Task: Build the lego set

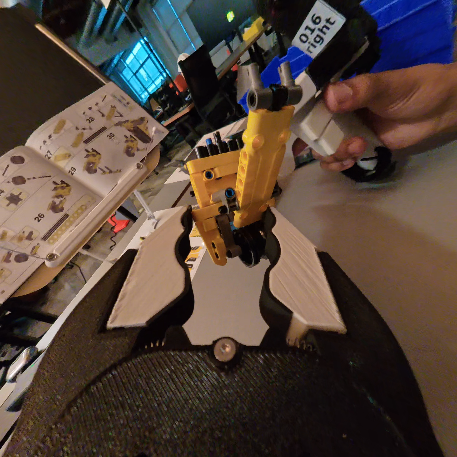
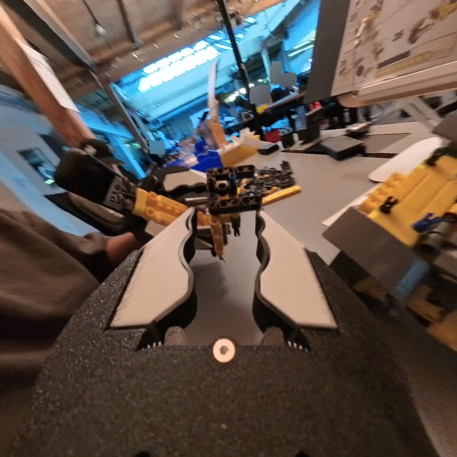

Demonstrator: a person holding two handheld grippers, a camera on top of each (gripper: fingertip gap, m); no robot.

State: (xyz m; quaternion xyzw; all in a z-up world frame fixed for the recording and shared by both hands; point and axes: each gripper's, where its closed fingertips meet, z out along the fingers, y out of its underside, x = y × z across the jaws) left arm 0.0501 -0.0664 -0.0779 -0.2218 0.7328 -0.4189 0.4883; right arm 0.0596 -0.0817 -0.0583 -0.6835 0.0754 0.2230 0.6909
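Observation:
My left gripper [image 1: 230, 217] is shut on the lower end of a yellow and black brick model [image 1: 262, 158], beside its black wheel [image 1: 249, 249]. The model's long yellow arm rises to grey connectors [image 1: 272, 96]. My right gripper [image 1: 303, 94], held by a hand [image 1: 395, 106], meets that top end. In the blurred right wrist view my right gripper [image 2: 225, 214] has its jaws narrowed around a black frame part [image 2: 232, 195] with yellow pieces hanging below. The left gripper [image 2: 138, 197] and the yellow arm [image 2: 160, 205] show at the left.
An open instruction booklet [image 1: 74, 173] leans on a stand at the left, also in the right wrist view [image 2: 395, 44]. A blue bin [image 1: 415, 37] stands behind. Loose black and yellow parts [image 2: 272, 180] lie on the grey table [image 1: 371, 247]. Another yellow build [image 2: 408, 197] sits at the right. Less than 4 cm separates the two grippers' tips.

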